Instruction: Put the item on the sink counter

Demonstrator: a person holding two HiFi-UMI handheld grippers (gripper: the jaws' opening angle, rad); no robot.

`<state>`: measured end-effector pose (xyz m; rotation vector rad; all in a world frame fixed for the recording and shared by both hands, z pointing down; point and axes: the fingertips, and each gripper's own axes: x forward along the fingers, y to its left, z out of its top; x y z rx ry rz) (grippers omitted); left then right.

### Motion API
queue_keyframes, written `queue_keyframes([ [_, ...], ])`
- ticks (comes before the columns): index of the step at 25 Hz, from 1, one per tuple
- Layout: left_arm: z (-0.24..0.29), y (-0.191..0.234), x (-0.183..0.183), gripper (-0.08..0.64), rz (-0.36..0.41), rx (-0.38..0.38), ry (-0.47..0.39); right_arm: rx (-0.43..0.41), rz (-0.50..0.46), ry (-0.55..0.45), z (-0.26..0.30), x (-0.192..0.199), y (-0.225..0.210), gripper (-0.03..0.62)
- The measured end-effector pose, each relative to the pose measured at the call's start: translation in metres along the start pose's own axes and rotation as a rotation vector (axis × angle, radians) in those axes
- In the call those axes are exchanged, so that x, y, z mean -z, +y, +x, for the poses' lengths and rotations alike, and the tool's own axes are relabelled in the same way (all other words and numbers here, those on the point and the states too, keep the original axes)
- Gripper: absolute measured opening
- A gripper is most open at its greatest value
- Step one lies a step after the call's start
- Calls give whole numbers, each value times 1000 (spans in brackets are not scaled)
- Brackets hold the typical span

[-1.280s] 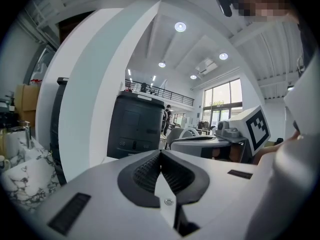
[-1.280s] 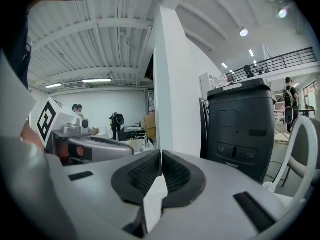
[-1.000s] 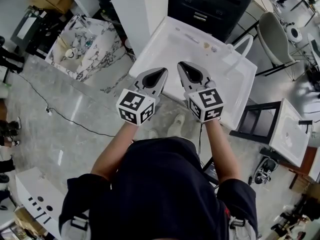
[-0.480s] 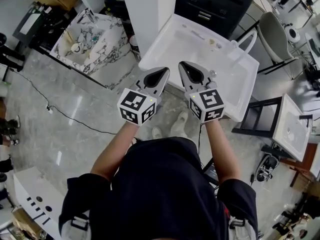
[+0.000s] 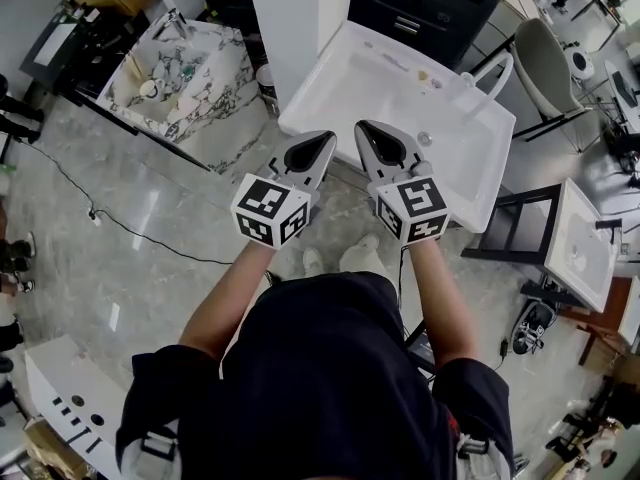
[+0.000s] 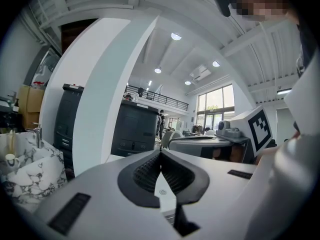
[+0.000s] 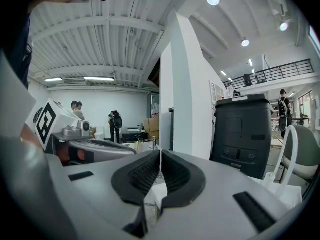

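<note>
Left gripper and right gripper: both pressed together at the tips with nothing between the pads, confirmed in each gripper view. They are held side by side over the near edge of the white rectangular sink tabletop. Change over the last second: the grippers keep the same pose, while the tabletop and the marble-patterned basin have slid slightly in the head view. The person has shifted stance, nothing more. Two small pale objects lie on the tabletop's back ledge, too small to identify. Judgement: if one is the item, it already lies where wanted; if not, the item is out of view. Room: open grey polished floor to the left; a white pillar and a black frame stand flank the tabletop.
</note>
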<state>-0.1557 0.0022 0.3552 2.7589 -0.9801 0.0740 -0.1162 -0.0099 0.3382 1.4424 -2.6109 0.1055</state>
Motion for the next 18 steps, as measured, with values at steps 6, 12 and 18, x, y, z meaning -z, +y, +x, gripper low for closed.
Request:
queue_keyframes([
  [6, 5, -4, 2, 11, -1, 4, 1, -5, -6, 2, -5, 1, -2, 38],
  [12, 13, -14, -2, 11, 14, -2, -3, -15, 6, -12, -15, 1, -10, 38],
  [18, 25, -27, -4, 11, 25, -8, 8, -21, 2, -11, -24, 2, -22, 38],
])
